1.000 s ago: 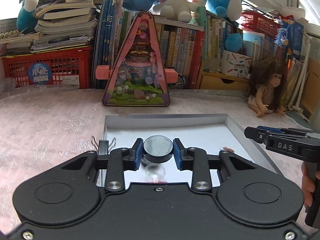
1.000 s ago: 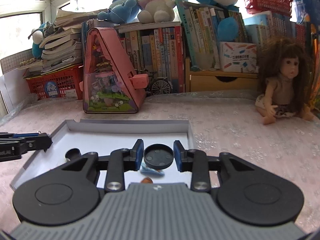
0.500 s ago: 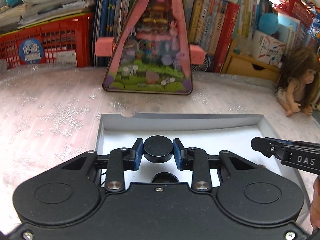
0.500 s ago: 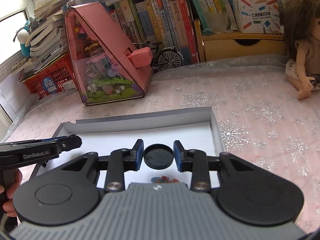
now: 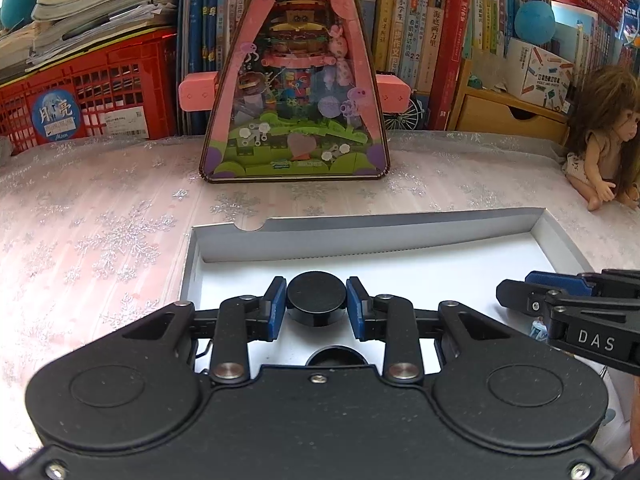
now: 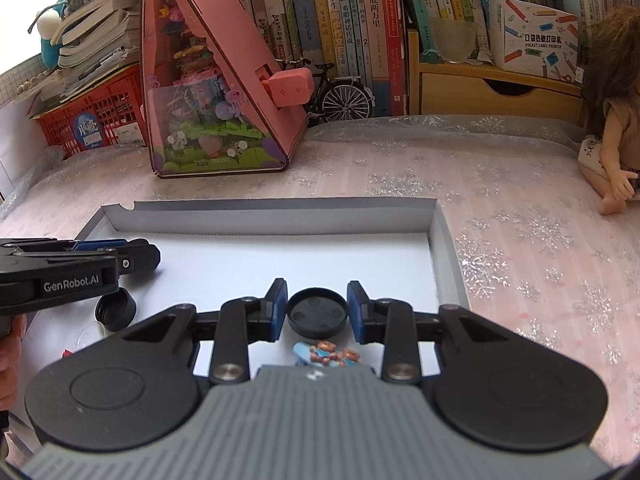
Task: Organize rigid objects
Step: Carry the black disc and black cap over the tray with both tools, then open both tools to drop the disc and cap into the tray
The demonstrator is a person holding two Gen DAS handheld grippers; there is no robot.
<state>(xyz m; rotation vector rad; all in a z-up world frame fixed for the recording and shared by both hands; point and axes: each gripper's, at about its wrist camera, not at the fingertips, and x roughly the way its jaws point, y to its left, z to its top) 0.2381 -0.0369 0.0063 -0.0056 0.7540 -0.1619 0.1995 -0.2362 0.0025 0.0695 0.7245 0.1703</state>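
Over a shallow white cardboard tray [image 5: 400, 232], the left gripper [image 5: 316, 309] pinches a thick round black puck [image 5: 316, 298]; the right gripper [image 6: 317, 311] apparently clamps a flatter black round cap [image 6: 317, 312].

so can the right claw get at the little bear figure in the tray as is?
Probably not as is. The right claw is shut on a black cap, so its jaws are taken. The bear figure lies in the white tray just under the claw, with nothing over it; the cap must go first.

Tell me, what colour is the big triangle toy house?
Pink, on the triangular toy house; the right wrist view shows it best.
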